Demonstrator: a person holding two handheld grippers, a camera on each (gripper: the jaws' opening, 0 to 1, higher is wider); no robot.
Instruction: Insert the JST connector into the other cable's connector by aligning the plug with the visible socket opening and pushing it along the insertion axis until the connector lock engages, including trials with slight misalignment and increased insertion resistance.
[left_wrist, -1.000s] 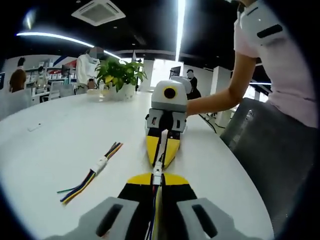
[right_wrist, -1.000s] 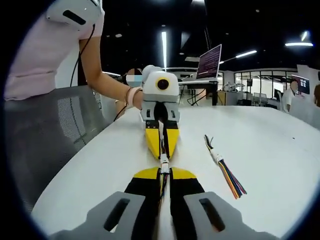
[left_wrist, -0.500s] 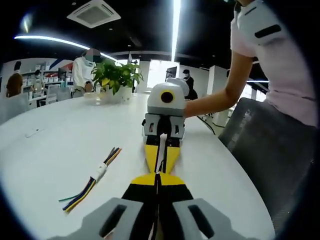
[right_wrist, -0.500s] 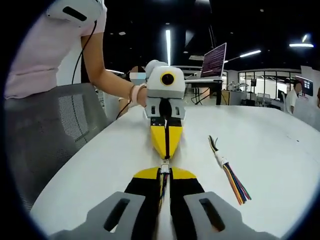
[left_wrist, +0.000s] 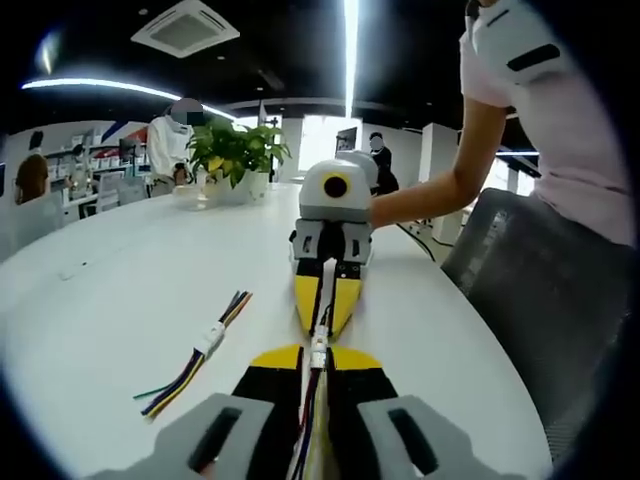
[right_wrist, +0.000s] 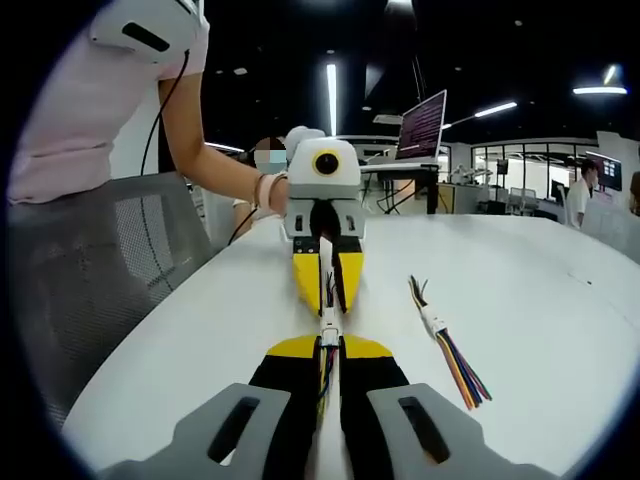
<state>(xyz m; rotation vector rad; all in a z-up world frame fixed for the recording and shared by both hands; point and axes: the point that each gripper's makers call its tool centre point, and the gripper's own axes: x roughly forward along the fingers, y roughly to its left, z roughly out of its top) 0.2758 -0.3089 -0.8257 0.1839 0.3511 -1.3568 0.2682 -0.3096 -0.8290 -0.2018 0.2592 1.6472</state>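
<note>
grippers (left_wrist: 318, 345) parted; spare cable (left_wrist: 197, 352) aside.

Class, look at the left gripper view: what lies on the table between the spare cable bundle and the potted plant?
Bare white table and nothing else lies between the spare cable bundle and the potted plant in the left gripper view.

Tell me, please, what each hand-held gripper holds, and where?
Each holds one cable by its wires just behind its white connector: left hand-held gripper, right hand-held gripper.
</note>
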